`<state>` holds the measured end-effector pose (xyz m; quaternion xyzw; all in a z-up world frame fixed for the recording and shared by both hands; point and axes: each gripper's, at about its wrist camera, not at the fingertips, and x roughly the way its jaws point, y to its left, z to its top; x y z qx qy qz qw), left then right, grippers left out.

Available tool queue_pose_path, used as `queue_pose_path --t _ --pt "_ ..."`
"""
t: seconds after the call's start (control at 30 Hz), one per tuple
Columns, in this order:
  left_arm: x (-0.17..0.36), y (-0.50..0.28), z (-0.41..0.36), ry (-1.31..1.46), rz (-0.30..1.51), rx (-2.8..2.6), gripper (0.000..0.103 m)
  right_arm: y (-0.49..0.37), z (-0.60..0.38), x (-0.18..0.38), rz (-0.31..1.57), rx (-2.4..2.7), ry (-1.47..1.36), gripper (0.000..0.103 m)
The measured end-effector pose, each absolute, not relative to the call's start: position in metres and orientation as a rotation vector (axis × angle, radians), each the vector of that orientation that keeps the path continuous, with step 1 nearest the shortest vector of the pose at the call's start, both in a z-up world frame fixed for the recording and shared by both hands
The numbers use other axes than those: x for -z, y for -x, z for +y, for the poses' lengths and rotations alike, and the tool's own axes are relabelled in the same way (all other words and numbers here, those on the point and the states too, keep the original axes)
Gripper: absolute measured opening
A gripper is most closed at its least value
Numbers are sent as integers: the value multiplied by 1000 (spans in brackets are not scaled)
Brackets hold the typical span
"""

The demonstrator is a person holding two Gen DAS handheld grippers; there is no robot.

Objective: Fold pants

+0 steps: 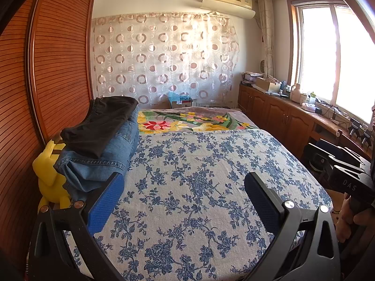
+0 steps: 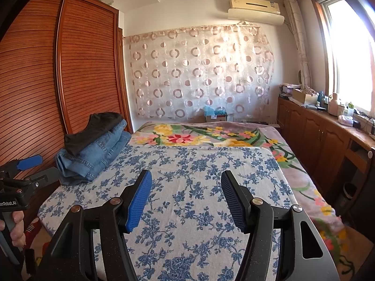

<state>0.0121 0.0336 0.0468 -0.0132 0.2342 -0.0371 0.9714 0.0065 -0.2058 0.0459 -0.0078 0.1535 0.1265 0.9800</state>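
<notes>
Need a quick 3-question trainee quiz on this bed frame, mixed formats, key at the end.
1. True or false: the black pants lie on top of the blue jeans.
2. What does the right gripper hold? A) jeans B) nothing C) a pillow
3. Fill in: the pile of pants sits at the bed's edge next to the wooden ____.

Key: 1 true. 2 B, both it and the left gripper stand open over the blue floral sheet. 3 wardrobe.

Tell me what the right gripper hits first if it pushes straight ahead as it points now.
Likely the blue floral bedspread: the open right gripper tilts slightly down over it, with nothing between. The folded pants sit off to its left.
</notes>
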Motion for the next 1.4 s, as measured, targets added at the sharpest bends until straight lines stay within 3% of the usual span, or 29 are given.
queue_pose_path --t 1.4 --pt "-45 -12 30 15 470 73 102 -5 -203 -45 313 -258 15 64"
